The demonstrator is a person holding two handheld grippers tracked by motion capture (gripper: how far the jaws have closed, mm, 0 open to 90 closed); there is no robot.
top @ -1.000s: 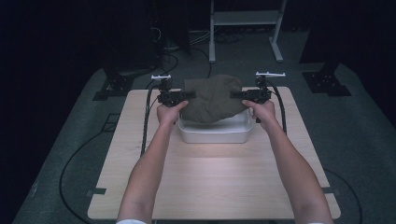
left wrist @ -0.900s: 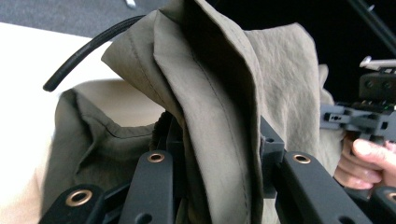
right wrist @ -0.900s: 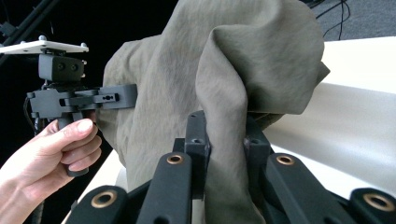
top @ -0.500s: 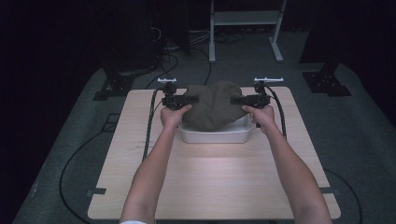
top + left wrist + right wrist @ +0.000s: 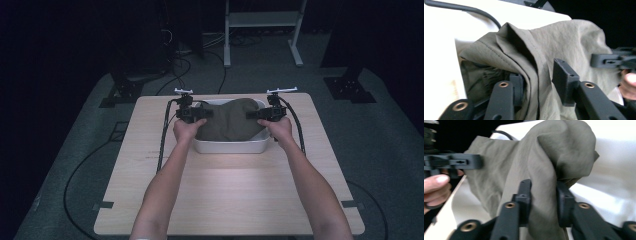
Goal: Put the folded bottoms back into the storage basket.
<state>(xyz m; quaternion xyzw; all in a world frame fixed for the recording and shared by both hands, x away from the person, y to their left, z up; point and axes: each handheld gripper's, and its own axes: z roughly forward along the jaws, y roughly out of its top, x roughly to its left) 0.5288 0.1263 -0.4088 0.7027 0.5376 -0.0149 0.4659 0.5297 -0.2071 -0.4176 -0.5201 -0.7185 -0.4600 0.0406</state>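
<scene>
White tub (image 5: 230,147) mid-tabletop (image 5: 225,195), filled with bunched olive cloth (image 5: 231,121) spilling over far rim. Left gripper (image 5: 199,114) at cloth's left edge, right gripper (image 5: 256,115) at right edge. Left jaws just opening: fold of cloth between them, right-hand pad clear of fabric, so loose, no clamp. Right jaws also just opening, narrow gap, thick fold of cloth between and touching both pads; real pinch or not, cannot tell.
</scene>
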